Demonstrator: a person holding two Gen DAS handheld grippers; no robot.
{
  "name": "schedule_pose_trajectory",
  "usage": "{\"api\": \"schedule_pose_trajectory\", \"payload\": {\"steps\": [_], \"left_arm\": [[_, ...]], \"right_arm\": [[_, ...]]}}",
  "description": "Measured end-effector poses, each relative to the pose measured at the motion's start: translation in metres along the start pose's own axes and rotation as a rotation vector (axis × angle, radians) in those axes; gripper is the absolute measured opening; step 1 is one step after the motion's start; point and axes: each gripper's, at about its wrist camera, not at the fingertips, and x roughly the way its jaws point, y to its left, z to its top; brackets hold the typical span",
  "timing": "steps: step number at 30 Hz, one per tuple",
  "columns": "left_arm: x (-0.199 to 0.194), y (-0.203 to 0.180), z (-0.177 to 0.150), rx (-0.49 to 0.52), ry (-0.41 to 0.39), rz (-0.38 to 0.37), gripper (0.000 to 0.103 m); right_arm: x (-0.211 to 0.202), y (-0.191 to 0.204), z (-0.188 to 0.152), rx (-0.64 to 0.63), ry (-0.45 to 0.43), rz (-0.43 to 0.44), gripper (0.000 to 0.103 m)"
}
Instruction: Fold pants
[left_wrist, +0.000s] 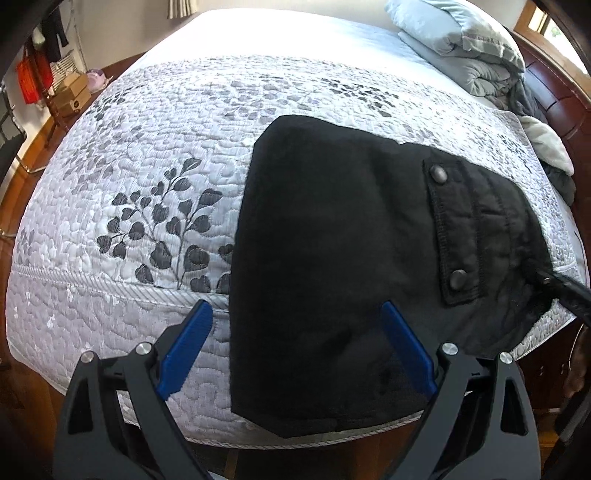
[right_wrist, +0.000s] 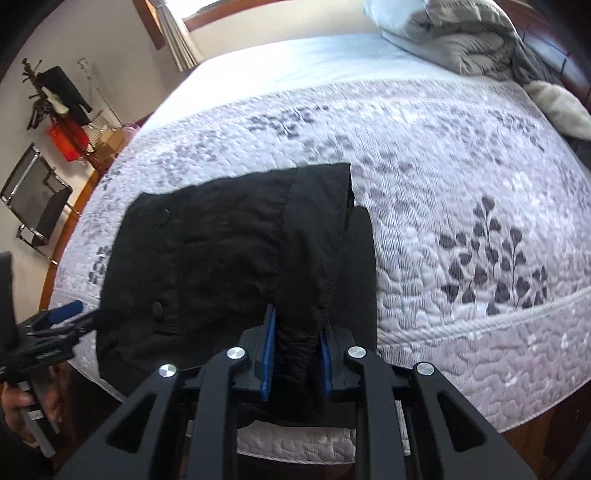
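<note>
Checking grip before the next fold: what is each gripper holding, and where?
Right gripper pinches a bunched near edge of the black fabric pants. Left gripper is open, holding nothing.

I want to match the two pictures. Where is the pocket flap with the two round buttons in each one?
Left wrist view: the pocket flap is right of centre, on the right part of the black pants.
Right wrist view: the flap is left of centre, its buttons one above the other.
Shared landmark: the grey folded duvet, at the top right in both.
</note>
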Motion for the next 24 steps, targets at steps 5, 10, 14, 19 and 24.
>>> {"api": "schedule_pose_trajectory", "payload": {"steps": [5,10,14,19,24], "left_arm": [[0.006,-0.005,0.002,-0.014,-0.009,0.015,0.092],[0.023,-0.012,0.004,-0.014,0.005,0.033,0.092],[0.028,-0.014,0.0,-0.002,0.009,0.025,0.092],[0.021,-0.006,-0.002,0.01,0.005,0.033,0.092],[0.01,0.001,-0.001,-0.021,-0.011,0.016,0.092]], "right_arm": [[0.023,-0.005,-0.011,0.013,0.02,-0.028,0.023],[0.036,-0.014,-0.018,0.055,0.029,-0.008,0.03],[0.03,-0.019,-0.02,0.055,0.024,0.002,0.045],[-0.001,-0.022,-0.017,0.058,-0.037,-0.012,0.048],[-0.021,-0.002,-0.004,-0.02,-0.086,0.014,0.048]]}}
